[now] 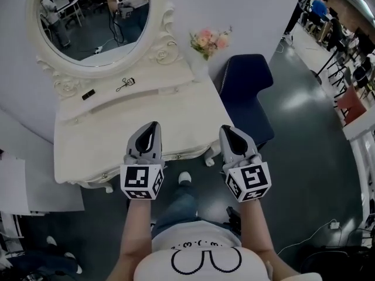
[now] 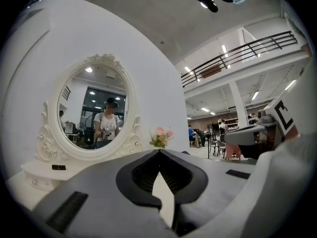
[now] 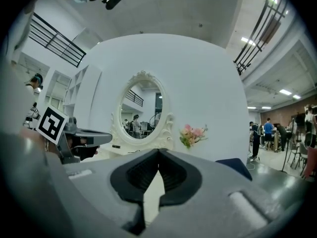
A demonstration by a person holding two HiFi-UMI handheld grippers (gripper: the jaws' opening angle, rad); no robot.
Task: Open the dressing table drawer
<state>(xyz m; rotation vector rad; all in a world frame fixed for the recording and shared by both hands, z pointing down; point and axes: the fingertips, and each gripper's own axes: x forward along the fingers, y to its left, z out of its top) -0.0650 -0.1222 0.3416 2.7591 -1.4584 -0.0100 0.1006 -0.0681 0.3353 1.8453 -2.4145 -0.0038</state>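
Observation:
The cream dressing table (image 1: 88, 151) stands against the wall under an oval mirror (image 1: 94, 16). Its drawer front (image 1: 176, 155) runs along the near edge and appears closed, seen only edge-on from above. My left gripper (image 1: 154, 123) hovers over the table's front middle, jaws shut and empty. My right gripper (image 1: 225, 127) hangs beside it over the table's front right corner, also shut and empty. In the left gripper view the left gripper's tips (image 2: 159, 151) meet and point level at the mirror (image 2: 94, 110). The right gripper's tips (image 3: 158, 150) in the right gripper view meet likewise.
On the tabletop lie an eyelash curler (image 1: 125, 84) and a small black item (image 1: 88, 94). A pink flower bunch (image 1: 208, 41) stands at the table's back right. A navy stool (image 1: 246, 92) sits just right of the table. My legs stand before the drawer.

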